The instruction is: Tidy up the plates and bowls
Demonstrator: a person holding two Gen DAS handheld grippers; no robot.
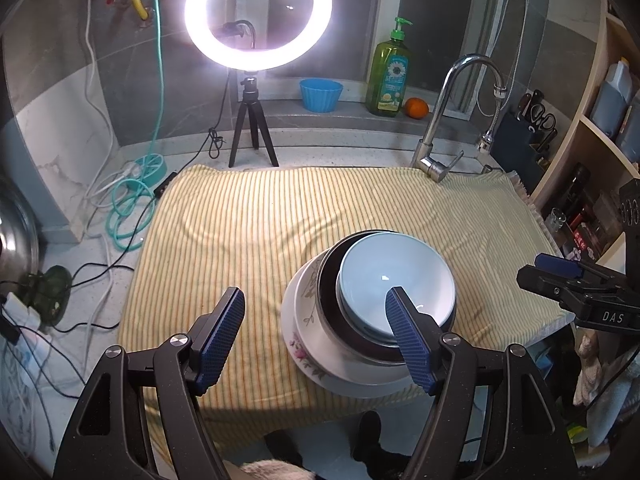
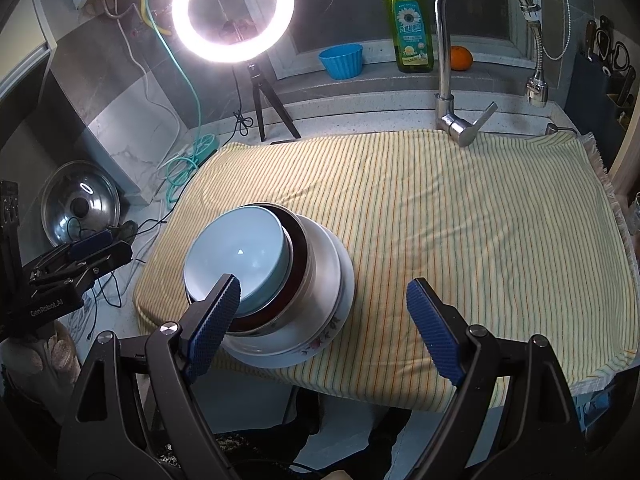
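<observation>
While both of your grippers hang over the near edge of the striped cloth (image 2: 460,216), the dishes sit in one nested stack close to that edge, nearer the cloth's left corner in the right wrist view. At the bottom of the stack lies a white plate (image 1: 316,364) with flowers on its rim, a white flowered bowl (image 1: 308,300) rests on it, a dark bowl (image 1: 328,280) with a metal outside sits inside that, and a pale blue bowl (image 1: 396,272) is on top, leaning slightly in the dark one.

Your left gripper (image 1: 316,312) has its jaws spread wide with nothing between the pads; its right finger (image 1: 408,336) shows in front of the blue bowl's near rim, and you cannot tell from this view whether it touches. Your right gripper (image 2: 324,304) is spread wide too and grips nothing; its left finger (image 2: 212,320) overlaps the blue bowl's near rim in the picture, contact unclear.

Beyond the far edge of the cloth stand a lit ring light (image 1: 258,12) on a small tripod, a tap (image 2: 452,60), a green soap bottle (image 2: 408,28), a blue cup (image 2: 341,60) and an orange (image 2: 461,58). Off the cloth's left edge a metal pot lid (image 2: 80,204) leans by the wall
</observation>
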